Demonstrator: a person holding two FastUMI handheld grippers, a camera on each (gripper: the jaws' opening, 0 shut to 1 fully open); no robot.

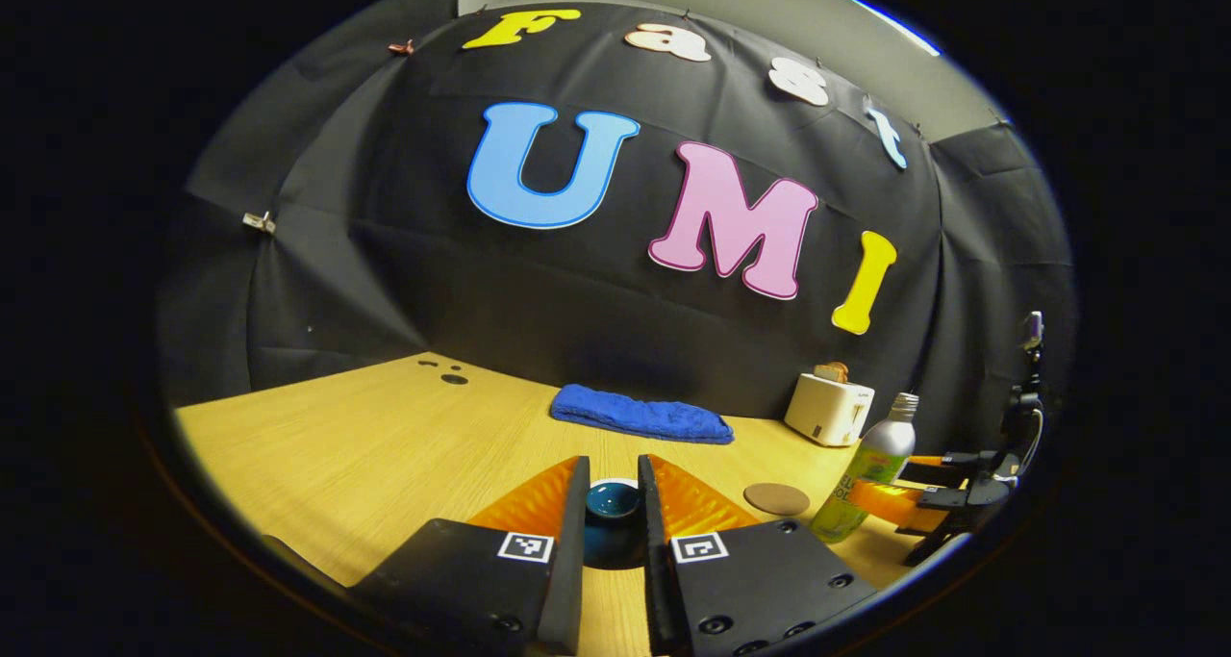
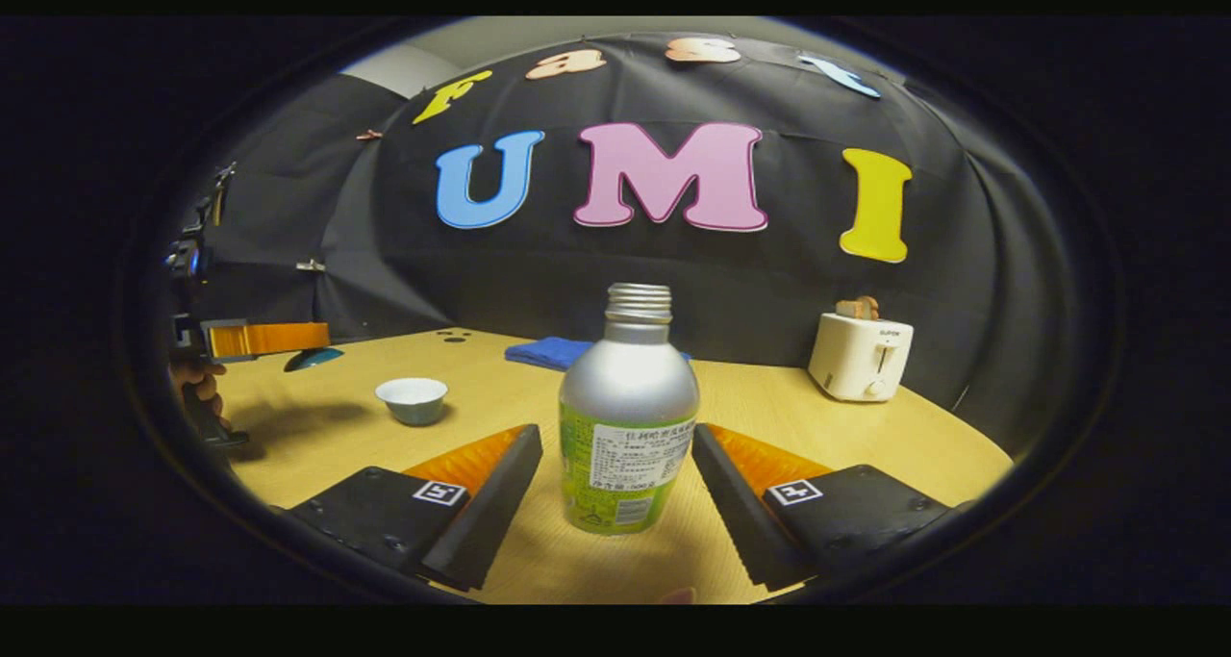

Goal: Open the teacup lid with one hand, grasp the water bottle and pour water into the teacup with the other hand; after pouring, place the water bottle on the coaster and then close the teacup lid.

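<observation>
Teal lid part-hidden btwn left claw fingers

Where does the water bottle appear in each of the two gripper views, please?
Left gripper view: the water bottle stands at the lower right, right of the round coaster and in front of the white toaster.
Right gripper view: the water bottle stands upright at centre, between the right gripper's open fingers, untouched.
Shared landmark: the white toaster, behind the bottle to its right.

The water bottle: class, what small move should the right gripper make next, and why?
Probably close the right gripper on the water bottle: it stands upright between the open fingers, untouched, while the left gripper holds the teacup lid away from the teacup.
</observation>
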